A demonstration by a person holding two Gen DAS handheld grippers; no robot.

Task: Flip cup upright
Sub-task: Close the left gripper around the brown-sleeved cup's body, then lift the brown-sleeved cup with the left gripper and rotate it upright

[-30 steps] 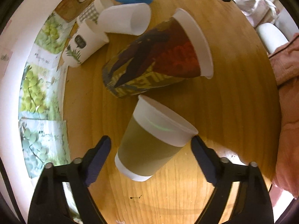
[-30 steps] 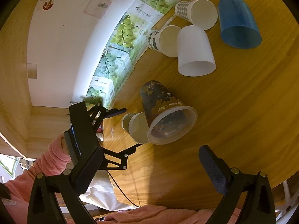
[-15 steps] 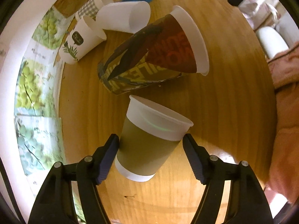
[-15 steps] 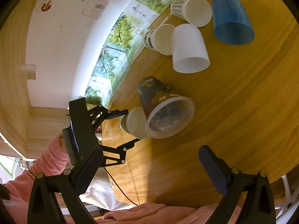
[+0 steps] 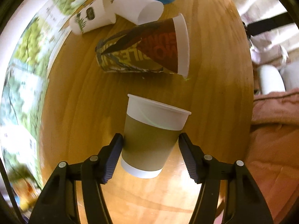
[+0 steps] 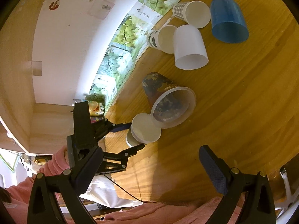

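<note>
Item: my left gripper (image 5: 150,145). Jaws closed around the olive band of the brown paper cup (image 5: 152,138), one pad on each flank, low on the body near the white base. From the right wrist view the same cup (image 6: 144,131) shows between my two left fingers beside the table's near edge.

Item: my right gripper (image 6: 149,169). Jaws spread wide, nothing between them, hanging above the wooden table (image 6: 243,112).

Step in hand, as I judge it: the hold is just made, the turn to upright comes next. Advice to myself: squeeze lightly, since thin paper walls will likely buckle; roll the wrist so the base comes down flat; keep the rim away from the printed cup (image 5: 143,48) just beyond it; let go only once the base sits level.

Containers, contents:
- Brown paper cup: interior white, looks empty in the right wrist view; whether it is off the wood I cannot tell.
- Printed cup: lying on its side, mouth showing nothing inside.
- Translucent white cup (image 6: 189,47): on its side, empty.
- Botanical-print cup (image 5: 91,19): on its side, empty as far as seen.
- Checked cup (image 6: 190,13): on its side, empty.
- Blue tumbler (image 6: 228,19): on its side, interior not visible.
</note>
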